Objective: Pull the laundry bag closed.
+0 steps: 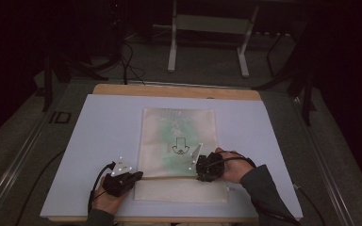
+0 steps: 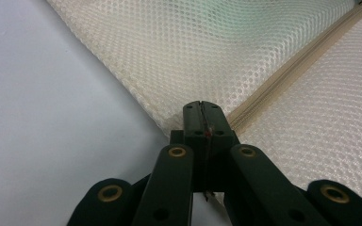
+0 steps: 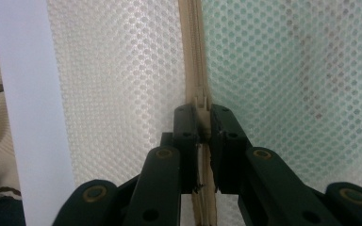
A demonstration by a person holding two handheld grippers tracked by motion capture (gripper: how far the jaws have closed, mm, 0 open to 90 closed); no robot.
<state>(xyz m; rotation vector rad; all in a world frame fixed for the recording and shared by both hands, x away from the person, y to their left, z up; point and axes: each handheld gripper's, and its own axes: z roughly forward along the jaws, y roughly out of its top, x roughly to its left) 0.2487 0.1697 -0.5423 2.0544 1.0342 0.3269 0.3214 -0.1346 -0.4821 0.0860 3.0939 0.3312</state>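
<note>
A cream mesh zipper pouch (image 1: 179, 141) lies flat in the middle of a pale sheet (image 1: 99, 141) covering the wooden table (image 1: 169, 90), a green item with a dark printed figure showing through its netting. Its beige zipper (image 1: 169, 178) runs across the near part of the pouch. The right gripper (image 1: 206, 170) has its jaws clamped together on the zipper slider (image 3: 201, 101), along the zipper line. The left gripper (image 1: 134, 176) pinches the pouch's left edge where the zipper ends, jaws pressed tight on the fabric. Both hands rest low at the near table edge.
</note>
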